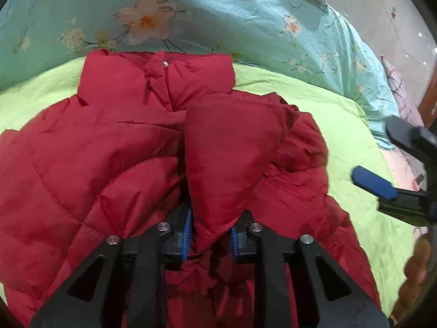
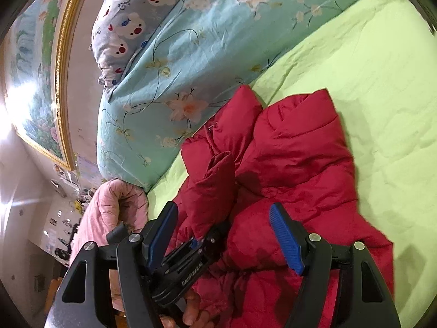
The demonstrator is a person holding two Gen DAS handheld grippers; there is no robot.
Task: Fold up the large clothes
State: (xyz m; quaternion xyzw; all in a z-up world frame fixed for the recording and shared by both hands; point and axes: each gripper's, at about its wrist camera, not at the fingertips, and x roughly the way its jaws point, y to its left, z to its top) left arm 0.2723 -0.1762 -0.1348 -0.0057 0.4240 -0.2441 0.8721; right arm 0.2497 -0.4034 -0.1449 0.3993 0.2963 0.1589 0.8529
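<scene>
Left gripper (image 1: 210,236) jaws loosely straddle red puffer jacket's (image 1: 82,164) sleeve (image 1: 232,147); right gripper (image 2: 224,235) gapes empty above jacket. Only right view shows framed painting (image 2: 35,82) beyond floral quilt (image 2: 169,54).

Jacket (image 1: 109,164) lies flat on the sheet (image 1: 314,95), collar (image 1: 158,79) toward the far side. Behind the collar, a quilt (image 1: 218,13) is heaped along the back of the bed; a pillow (image 2: 123,32) rests on its far end. One sleeve (image 1: 232,147) is folded across the jacket's chest, its cuff between the fingers of the left gripper (image 1: 210,235) at the near edge. Right gripper (image 1: 377,183) hangs over the sheet, right of the jacket and apart from it. Framed picture (image 2: 41,82) on the wall behind the pillow.
</scene>
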